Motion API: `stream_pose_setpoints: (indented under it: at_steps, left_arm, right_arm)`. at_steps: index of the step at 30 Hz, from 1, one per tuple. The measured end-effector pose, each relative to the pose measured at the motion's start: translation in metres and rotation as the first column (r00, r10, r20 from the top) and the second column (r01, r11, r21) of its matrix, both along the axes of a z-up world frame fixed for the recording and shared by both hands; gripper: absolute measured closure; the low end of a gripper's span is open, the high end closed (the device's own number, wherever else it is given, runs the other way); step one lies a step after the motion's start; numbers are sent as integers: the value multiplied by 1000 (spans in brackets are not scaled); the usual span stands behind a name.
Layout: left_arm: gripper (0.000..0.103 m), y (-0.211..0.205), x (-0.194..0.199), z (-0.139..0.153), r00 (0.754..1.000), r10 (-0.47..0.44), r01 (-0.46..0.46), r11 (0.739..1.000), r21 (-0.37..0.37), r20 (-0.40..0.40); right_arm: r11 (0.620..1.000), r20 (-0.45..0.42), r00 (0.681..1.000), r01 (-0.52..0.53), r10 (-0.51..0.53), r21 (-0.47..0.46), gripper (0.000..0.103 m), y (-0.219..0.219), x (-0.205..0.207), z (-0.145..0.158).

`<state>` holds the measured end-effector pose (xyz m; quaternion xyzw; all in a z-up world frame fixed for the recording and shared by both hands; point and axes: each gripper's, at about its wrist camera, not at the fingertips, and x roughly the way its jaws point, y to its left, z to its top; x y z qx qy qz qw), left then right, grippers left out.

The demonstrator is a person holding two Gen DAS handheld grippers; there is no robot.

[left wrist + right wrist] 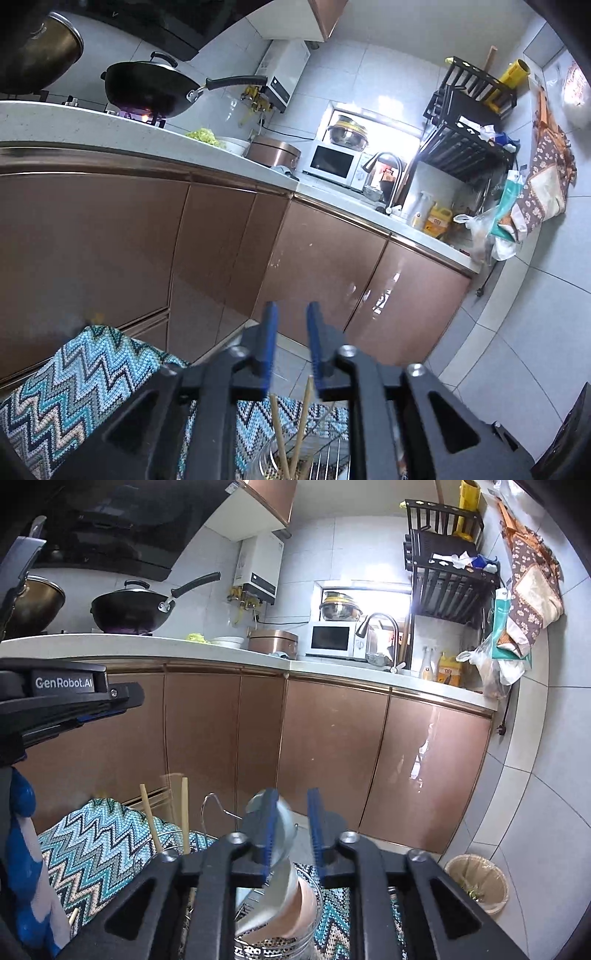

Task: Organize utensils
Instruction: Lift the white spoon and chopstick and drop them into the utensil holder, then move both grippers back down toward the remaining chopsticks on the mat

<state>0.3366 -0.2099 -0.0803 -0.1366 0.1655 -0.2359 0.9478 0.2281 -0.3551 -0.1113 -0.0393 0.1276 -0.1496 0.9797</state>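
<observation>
- Left wrist view: the left gripper (291, 347) sits low in the middle of the frame. Its blue pads (269, 343) are a little apart, and nothing is between them.
- Two chopsticks (291, 432) stand under that gripper at the bottom middle. They lean in a shiny holder (266, 461), and they touch no pad.
- A zigzag cloth (85, 376) lies in the lower left, under the holder.
- Brown cabinets (325, 266) fill the middle of the frame. A black wok (147, 92) sits over a small flame in the upper left.
- Right wrist view: the right gripper (291, 830) sits low in the middle. Its pads (316, 827) are a little apart too.
- A shiny spoon (280, 864) stands at the bottom middle. Its bowl pokes up just behind the left-hand pad. I cannot tell if the pad touches it, and the other pad is clear of it.
- The spoon rests in the metal holder (299, 941) at the bottom edge.
- The two chopsticks (184, 819) stand up in the lower left, next to the spoon.
- The left gripper (70, 701) shows from the side at the left edge, above the chopsticks.
- A bin (476, 882) sits on the floor in the lower right. A white microwave (332, 638) sits on the counter (147, 644), above the middle of the frame.
</observation>
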Motion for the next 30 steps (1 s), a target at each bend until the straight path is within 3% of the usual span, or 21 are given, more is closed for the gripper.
stream_pose_setpoints:
  at_steps: [2, 16, 24, 30]
  left_arm:
    - [78, 10, -6, 6, 1000, 1, -1, 1000, -1, 2]
    - [46, 119, -89, 61, 996, 80, -83, 994, 69, 46]
    - [38, 184, -149, 75, 987, 149, -154, 980, 125, 52]
    - [38, 224, -185, 82, 981, 186, -194, 968, 158, 62]
  right_arm:
    - [1000, 8, 1000, 4, -4, 5, 77, 0, -6, 4]
    - [998, 40, 999, -3, 1, 56, 77, 13, -87, 61]
    - [997, 55, 996, -67, 65, 34, 77, 48, -137, 88]
    - [995, 68, 994, -93, 91, 31, 68, 64, -169, 97]
